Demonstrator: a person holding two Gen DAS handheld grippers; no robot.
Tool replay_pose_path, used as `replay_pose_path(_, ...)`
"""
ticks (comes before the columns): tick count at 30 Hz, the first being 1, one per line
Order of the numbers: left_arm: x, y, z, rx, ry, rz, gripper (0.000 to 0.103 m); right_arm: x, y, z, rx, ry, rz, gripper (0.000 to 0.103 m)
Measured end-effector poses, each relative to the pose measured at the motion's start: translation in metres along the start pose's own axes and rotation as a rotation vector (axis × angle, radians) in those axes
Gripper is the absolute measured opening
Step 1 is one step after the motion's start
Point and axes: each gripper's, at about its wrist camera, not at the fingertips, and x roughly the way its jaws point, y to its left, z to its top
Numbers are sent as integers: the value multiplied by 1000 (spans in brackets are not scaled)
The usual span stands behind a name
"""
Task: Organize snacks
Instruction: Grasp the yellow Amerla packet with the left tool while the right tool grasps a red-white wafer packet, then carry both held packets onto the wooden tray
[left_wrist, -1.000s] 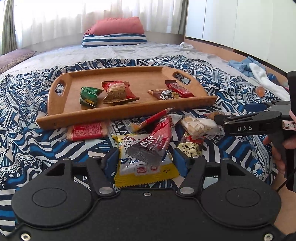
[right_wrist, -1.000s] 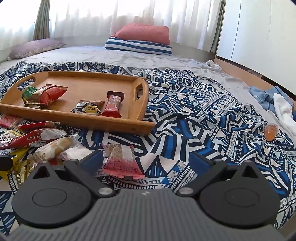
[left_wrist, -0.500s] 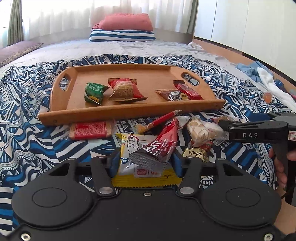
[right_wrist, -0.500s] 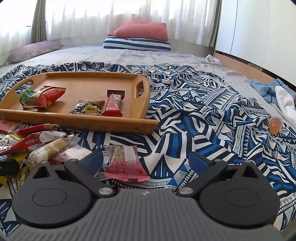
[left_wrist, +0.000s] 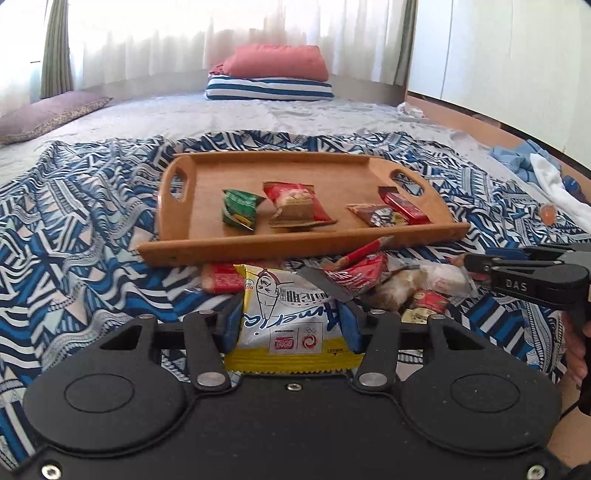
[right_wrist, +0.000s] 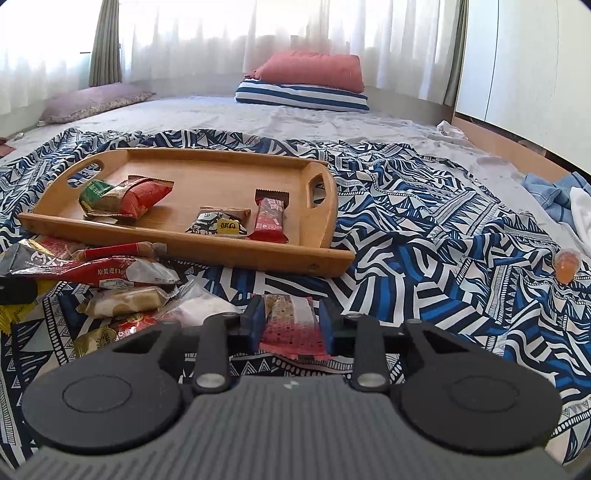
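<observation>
A wooden tray (left_wrist: 362, 166) (right_wrist: 207, 162) lies on the patterned blanket and holds several snack packets. A pile of loose snacks (left_wrist: 391, 280) (right_wrist: 110, 284) lies in front of it. My left gripper (left_wrist: 290, 325) is shut on a yellow-and-white snack packet (left_wrist: 288, 314), lifted off the pile; a dark red pouch (left_wrist: 351, 277) leans on its top. My right gripper (right_wrist: 291, 325) is shut on a pink checkered snack bar (right_wrist: 290, 325) low over the blanket. The right gripper also shows at the right of the left wrist view (left_wrist: 476, 263).
A small orange jelly cup (right_wrist: 565, 264) lies on the blanket to the right. Blue and white clothes (right_wrist: 561, 195) lie at the far right edge. Pillows (left_wrist: 273, 74) sit at the head of the bed.
My left gripper closed on the yellow packet and lifted it, the red pouch sliding off toward the pile. My right gripper closed from wide open onto the pink bar.
</observation>
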Motion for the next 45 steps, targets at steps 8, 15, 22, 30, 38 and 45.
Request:
replay_pose_path(8,-11,22,5,-56,-33,53,50,-11,0,1,0,-6,2,18)
replay_pose_path(15,-19,35,8,-84,-61,87,50,-12,0,2,-21,-5,-4,43)
replay_pose_path(22,-16,47,4,-94,-37,135,50,-1,3,-6,-50,22,-18,53)
replay_pose_path(30,-11,50,6,-122,-27,120,50,22,-4,-6,35,61,-7,56)
replay_pose_path(38,-13,49,27,-114,-68,95,50,13,-10,11,121,59,-3,38)
replay_pose_path(45,-5,55,52,-123,-90,79,50,-4,-11,32,109,15,5,38)
